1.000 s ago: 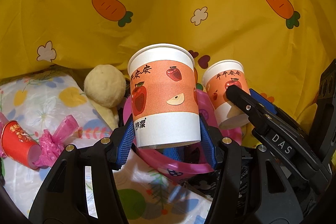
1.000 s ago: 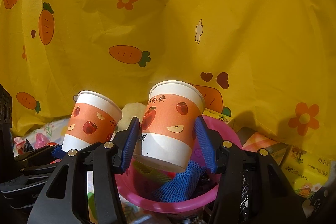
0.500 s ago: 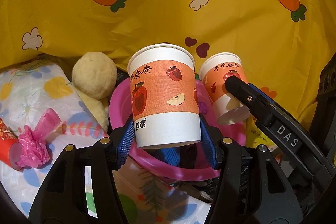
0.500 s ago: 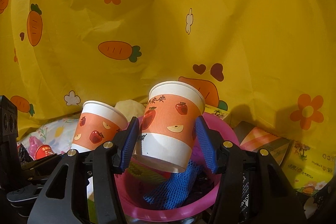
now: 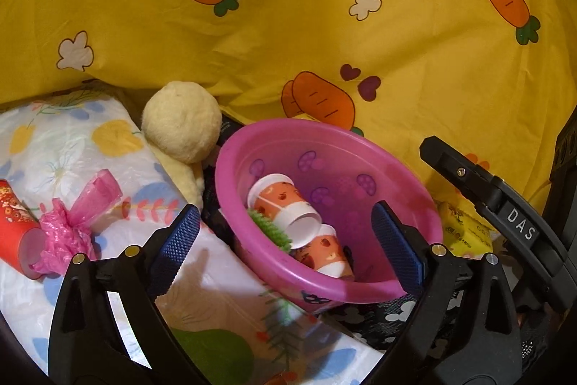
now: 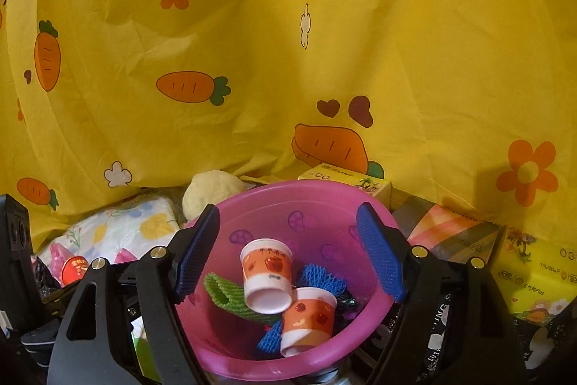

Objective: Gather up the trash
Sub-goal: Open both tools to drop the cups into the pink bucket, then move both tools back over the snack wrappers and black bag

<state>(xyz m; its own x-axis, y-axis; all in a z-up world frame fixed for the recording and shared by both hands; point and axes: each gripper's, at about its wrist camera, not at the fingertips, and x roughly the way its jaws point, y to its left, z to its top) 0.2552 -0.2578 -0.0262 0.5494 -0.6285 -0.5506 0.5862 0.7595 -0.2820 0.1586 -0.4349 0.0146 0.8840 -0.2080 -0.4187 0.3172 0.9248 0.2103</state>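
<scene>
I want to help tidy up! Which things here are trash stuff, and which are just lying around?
Trash job: pink plastic basin; two orange paper cups in it; red paper cup; crumpled pink plastic bag.

Lying about: round cream plush toy; yellow tissue packs; yellow carrot-print cloth.

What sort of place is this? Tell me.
Probably a cluttered corner at home: a carrot-print yellow sheet hung as backdrop, a plush toy, tissue packs, and a pink basin collecting paper cups.

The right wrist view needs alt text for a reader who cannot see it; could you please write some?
Two orange paper cups lie in a pink bowl with green and blue foam netting. The right claw, its jaws opening, frames the bowl with nothing between them; a yellow carrot-print cloth hangs behind.
</scene>
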